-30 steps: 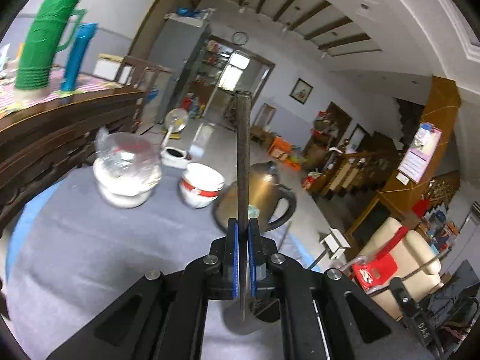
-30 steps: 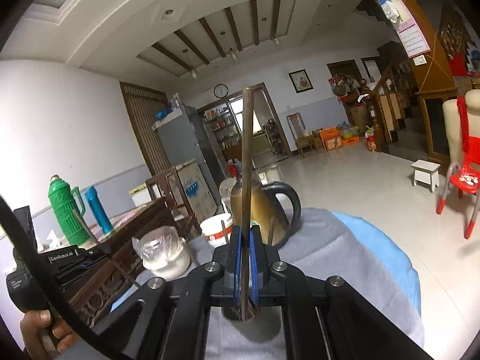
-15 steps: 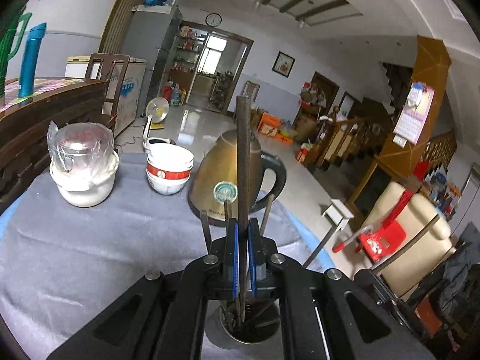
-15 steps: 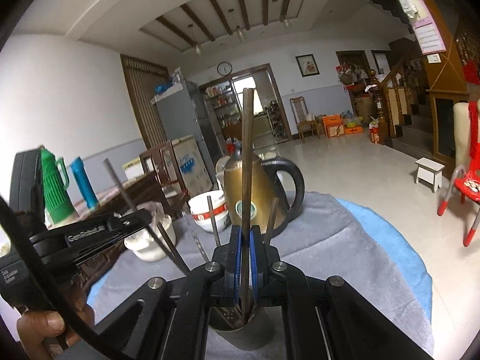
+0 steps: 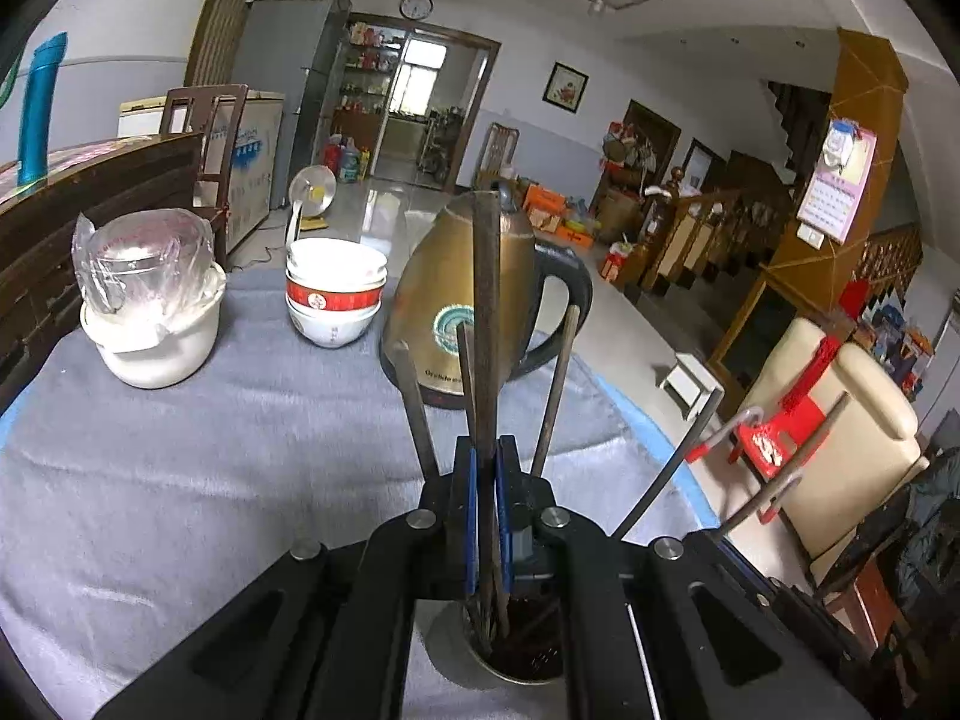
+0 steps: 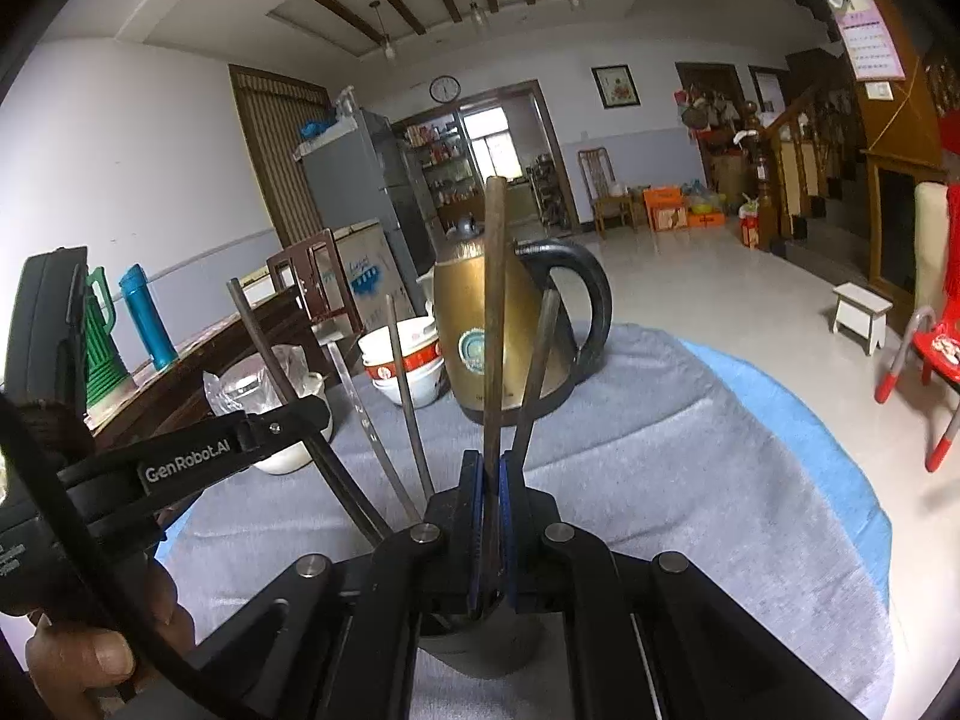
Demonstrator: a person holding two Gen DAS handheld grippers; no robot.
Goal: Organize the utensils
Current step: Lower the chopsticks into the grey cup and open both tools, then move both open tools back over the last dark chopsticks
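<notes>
Left two-finger black gripper with blue pads (image 5: 486,480) clamped on a long dark brown chopstick (image 5: 485,312), held upright, lower end down inside a round metal utensil cup (image 5: 516,660) at 6 o'clock of the left wrist view. Right two-finger black gripper with blue pads (image 6: 491,480) likewise clamped on a second dark brown chopstick (image 6: 493,300), upright, lower end dropping toward the same grey metal cup (image 6: 480,642) at 6 o'clock of the right wrist view; could not tell whether the tip touched the cup's bottom. Several other thin dark sticks (image 5: 555,384) leaned out of the cup, fanned toward 11, 1 and 2 o'clock. Seen from the right wrist camera, more of them (image 6: 408,396) slanted toward 10 and 11 o'clock, crossed by the left gripper's black body at 9 o'clock.

Stood beyond the cup at 12 o'clock on a grey cloth (image 5: 180,480) over the round table: a brass-coloured electric kettle with black handle (image 5: 444,300). Sat at 11 o'clock beside the kettle: stacked white bowls with red bands (image 5: 333,294). Rested at 10 o'clock, apart from the bowls: a white pot topped with a plastic-wrapped glass lid (image 5: 147,300).
</notes>
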